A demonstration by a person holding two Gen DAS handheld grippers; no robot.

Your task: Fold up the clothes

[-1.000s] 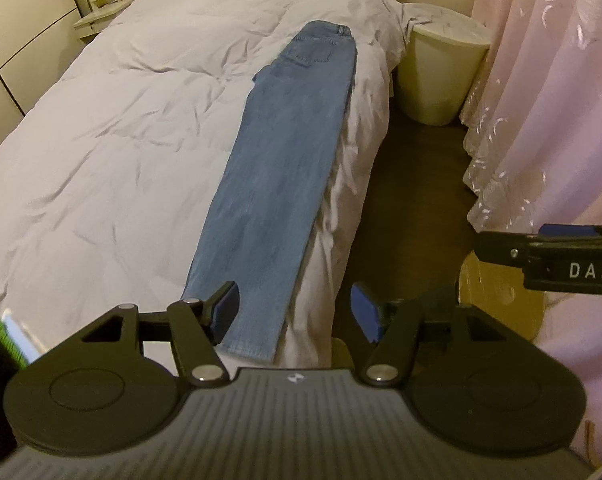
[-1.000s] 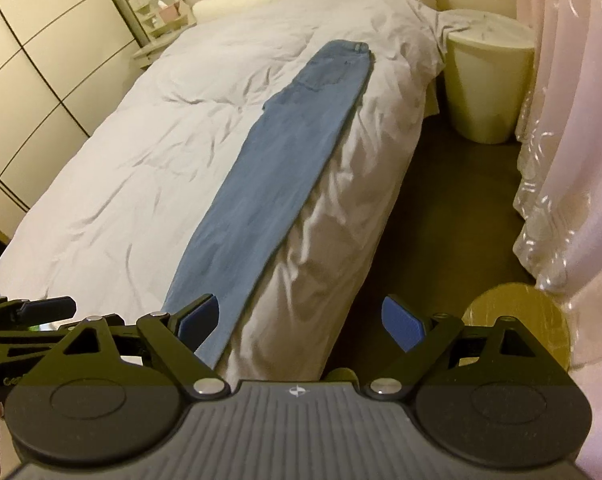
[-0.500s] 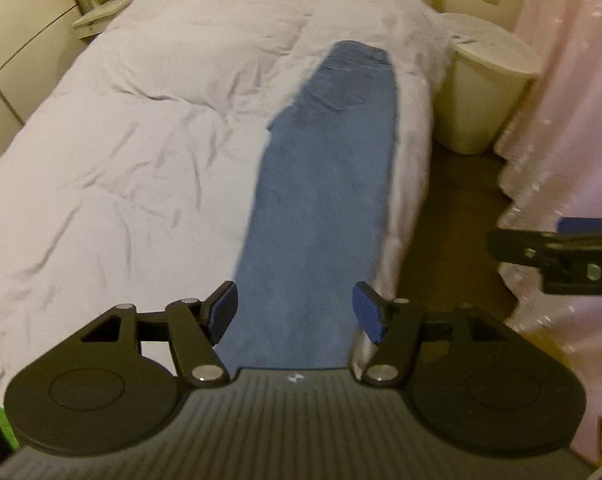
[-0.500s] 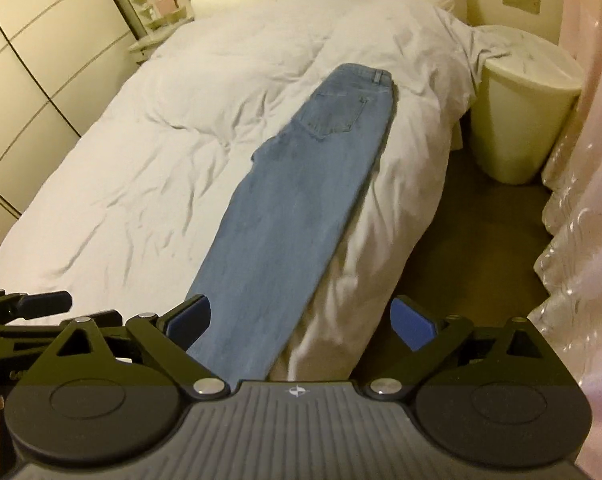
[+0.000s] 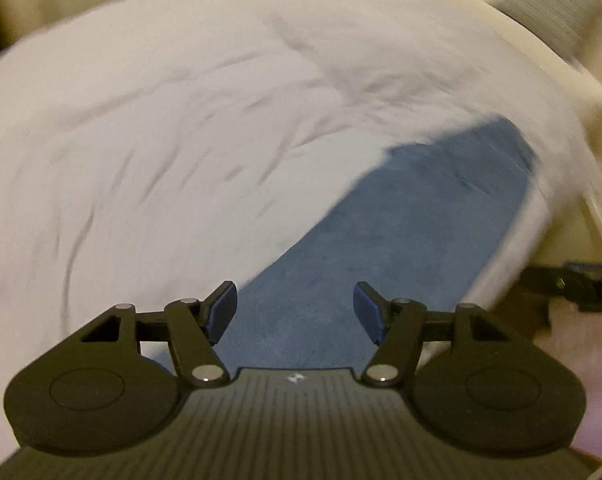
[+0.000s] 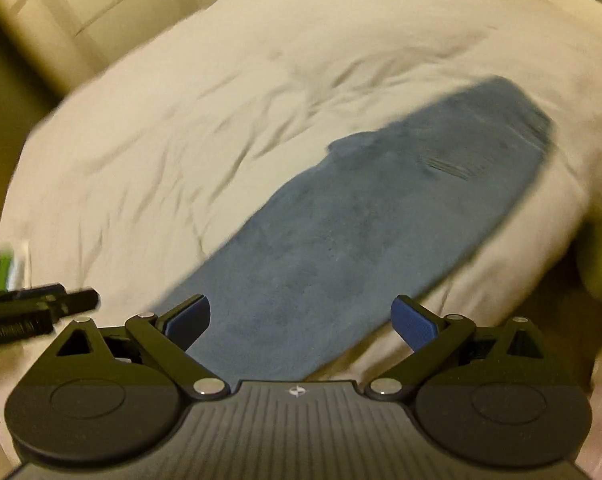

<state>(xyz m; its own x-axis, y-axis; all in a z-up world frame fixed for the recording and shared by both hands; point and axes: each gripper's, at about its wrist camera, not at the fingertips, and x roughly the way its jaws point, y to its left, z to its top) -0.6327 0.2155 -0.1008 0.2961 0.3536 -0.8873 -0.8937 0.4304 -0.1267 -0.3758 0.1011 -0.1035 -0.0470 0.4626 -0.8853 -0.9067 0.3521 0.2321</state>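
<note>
Blue jeans (image 5: 401,232) lie flat in a long strip along the right side of a white duvet (image 5: 161,140), legs together. Both views are motion-blurred. My left gripper (image 5: 295,312) hovers open over the lower leg part, nothing between its fingers. In the right wrist view the jeans (image 6: 361,240) run from bottom centre up to the right, and my right gripper (image 6: 301,322) stands open above their lower end, holding nothing. The right gripper's tip (image 5: 573,286) shows at the left view's right edge; the left gripper's tip (image 6: 41,308) shows at the right view's left edge.
The duvet (image 6: 181,128) covers the bed and drops off past the jeans on the right. Pale wardrobe doors (image 6: 61,4) stand at the upper left. A grey pillow (image 5: 553,4) lies at the bed's head.
Both grippers have moved forward and down over the bed and turned left; the jeans now fill more of each view. The bin and curtain have left the frame. Both stay open.
</note>
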